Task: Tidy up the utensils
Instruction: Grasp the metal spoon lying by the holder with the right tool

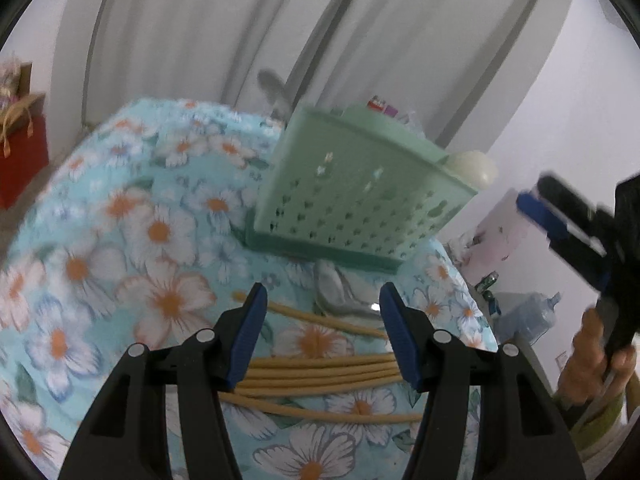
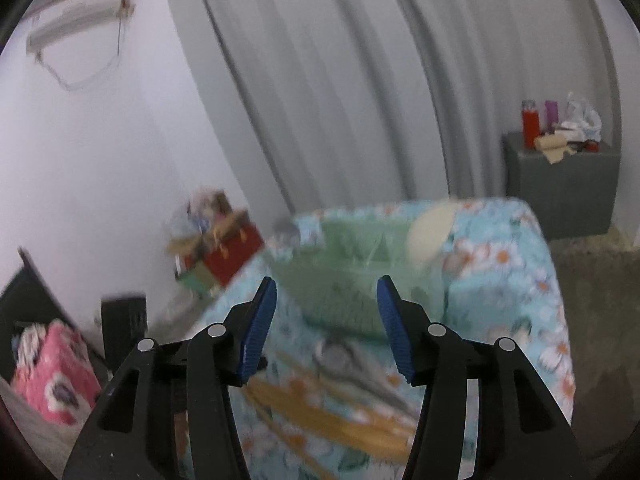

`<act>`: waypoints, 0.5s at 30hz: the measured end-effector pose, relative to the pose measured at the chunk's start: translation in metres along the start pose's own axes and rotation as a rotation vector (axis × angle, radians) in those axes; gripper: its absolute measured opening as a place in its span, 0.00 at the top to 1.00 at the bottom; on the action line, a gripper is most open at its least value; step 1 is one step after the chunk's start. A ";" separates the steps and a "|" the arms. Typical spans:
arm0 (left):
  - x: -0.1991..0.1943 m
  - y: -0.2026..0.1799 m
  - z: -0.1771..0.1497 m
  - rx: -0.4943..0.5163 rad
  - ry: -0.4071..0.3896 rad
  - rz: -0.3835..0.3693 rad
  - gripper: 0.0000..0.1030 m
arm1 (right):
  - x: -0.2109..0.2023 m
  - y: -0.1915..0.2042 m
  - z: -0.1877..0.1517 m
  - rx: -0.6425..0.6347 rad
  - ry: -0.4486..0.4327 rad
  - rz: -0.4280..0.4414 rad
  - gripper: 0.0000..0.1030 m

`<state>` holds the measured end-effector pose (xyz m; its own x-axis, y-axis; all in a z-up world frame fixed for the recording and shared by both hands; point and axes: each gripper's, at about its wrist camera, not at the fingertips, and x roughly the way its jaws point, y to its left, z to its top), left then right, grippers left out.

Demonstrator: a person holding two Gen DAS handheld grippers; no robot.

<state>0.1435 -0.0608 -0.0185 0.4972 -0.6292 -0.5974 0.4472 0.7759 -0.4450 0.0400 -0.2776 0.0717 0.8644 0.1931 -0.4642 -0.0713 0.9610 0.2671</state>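
Chopsticks (image 1: 320, 372) lie on the cloth (image 1: 120, 240) before the basket (image 1: 352, 196), light, stiff and slippery, so I'd pinch mid-length; left gripper (image 1: 322, 336) and right gripper (image 2: 326, 330) both gape, holding nothing.

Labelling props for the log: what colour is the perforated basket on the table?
Pale mint green basket, clearest in the left wrist view.
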 end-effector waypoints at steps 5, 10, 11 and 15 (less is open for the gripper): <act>0.015 0.003 0.007 -0.006 0.077 -0.024 0.46 | 0.024 0.003 -0.033 0.048 0.074 -0.028 0.50; 0.027 0.005 0.026 0.055 0.127 0.010 0.54 | 0.044 0.007 -0.053 0.057 0.113 -0.119 0.54; 0.030 0.006 0.030 0.068 0.140 0.029 0.55 | 0.045 0.007 -0.056 0.059 0.116 -0.129 0.54; 0.042 0.018 0.036 0.106 0.180 0.130 0.72 | 0.069 0.008 -0.073 0.087 0.163 -0.150 0.60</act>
<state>0.1992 -0.0748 -0.0276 0.4196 -0.4983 -0.7587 0.4679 0.8350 -0.2896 0.0622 -0.2424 -0.0197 0.7700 0.0858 -0.6323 0.1007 0.9622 0.2532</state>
